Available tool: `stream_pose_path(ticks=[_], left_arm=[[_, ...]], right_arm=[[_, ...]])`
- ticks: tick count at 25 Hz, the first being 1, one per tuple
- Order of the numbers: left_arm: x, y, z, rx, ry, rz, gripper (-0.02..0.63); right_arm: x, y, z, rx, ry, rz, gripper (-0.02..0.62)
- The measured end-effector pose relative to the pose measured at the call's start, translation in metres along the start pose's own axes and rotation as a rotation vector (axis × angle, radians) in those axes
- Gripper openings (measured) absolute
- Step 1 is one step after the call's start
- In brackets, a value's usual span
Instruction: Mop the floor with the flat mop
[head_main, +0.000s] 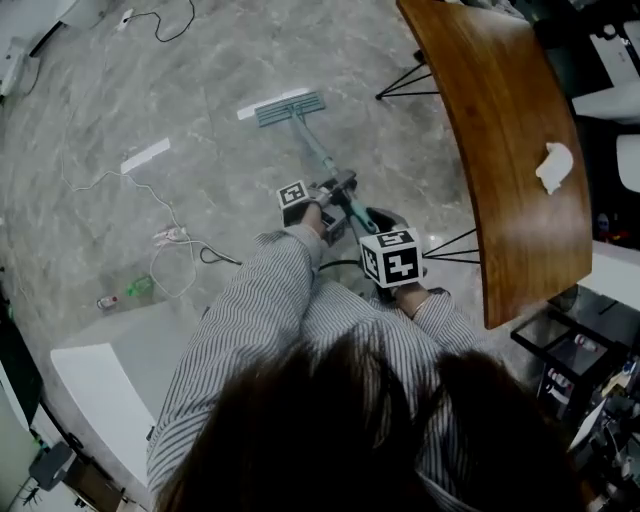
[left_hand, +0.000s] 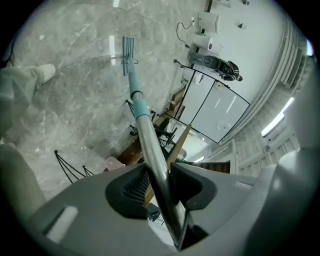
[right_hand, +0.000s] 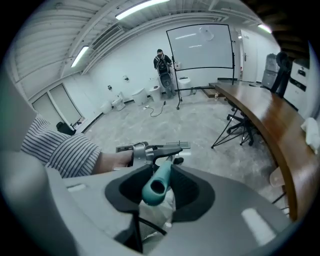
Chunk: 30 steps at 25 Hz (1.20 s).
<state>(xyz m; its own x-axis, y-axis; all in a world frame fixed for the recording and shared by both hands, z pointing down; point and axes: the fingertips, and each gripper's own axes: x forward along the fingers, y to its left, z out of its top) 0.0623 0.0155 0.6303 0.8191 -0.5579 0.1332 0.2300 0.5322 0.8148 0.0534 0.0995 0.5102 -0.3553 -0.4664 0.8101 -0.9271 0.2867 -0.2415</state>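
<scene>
Head view sits above the person and faces steeply down. The floor (head_main: 150, 100) fills most of it, and the table (head_main: 510, 150) curves down its right side, fairly far off. Left gripper view rides the left gripper (left_hand: 161, 172), tight on the flat mop (left_hand: 142, 117) handle, and faces down along it to the floor beside the table; the table shows small behind the handle. Right gripper view rides the right gripper (right_hand: 159, 186), close on the handle's top end, and faces level across the room, with the table running along its right. All three share the mop, the table and the floor beside the table.
</scene>
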Motion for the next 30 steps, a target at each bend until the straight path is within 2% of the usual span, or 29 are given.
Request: stream_pose_path(ticks=[4, 10, 14, 21, 24, 30], left_arm=[[0.030, -0.053, 0.063, 0.015, 0.013, -0.003, 0.137], [0.075, -0.125, 0.164, 0.009, -0.060, -0.041, 0.135], [0.111, -0.176, 0.233, 0.020, -0.077, -0.056, 0.135], [0.176, -0.280, 0.330, 0.023, -0.076, -0.081, 0.135], [0.196, -0.308, 0.369, 0.033, -0.096, -0.071, 0.135], [0.208, -0.347, 0.442, 0.038, -0.104, -0.033, 0.135]], right_arm=[[0.045, -0.002, 0.076, 0.000, -0.005, -0.004, 0.124], [0.120, -0.011, 0.180, -0.040, 0.013, 0.014, 0.124], [0.170, -0.022, 0.257, -0.047, -0.004, 0.063, 0.133], [0.232, -0.044, 0.405, -0.076, -0.037, 0.127, 0.140], [0.259, -0.051, 0.447, -0.075, -0.031, 0.133, 0.138], [0.315, -0.040, 0.507, -0.077, 0.006, 0.116, 0.135]])
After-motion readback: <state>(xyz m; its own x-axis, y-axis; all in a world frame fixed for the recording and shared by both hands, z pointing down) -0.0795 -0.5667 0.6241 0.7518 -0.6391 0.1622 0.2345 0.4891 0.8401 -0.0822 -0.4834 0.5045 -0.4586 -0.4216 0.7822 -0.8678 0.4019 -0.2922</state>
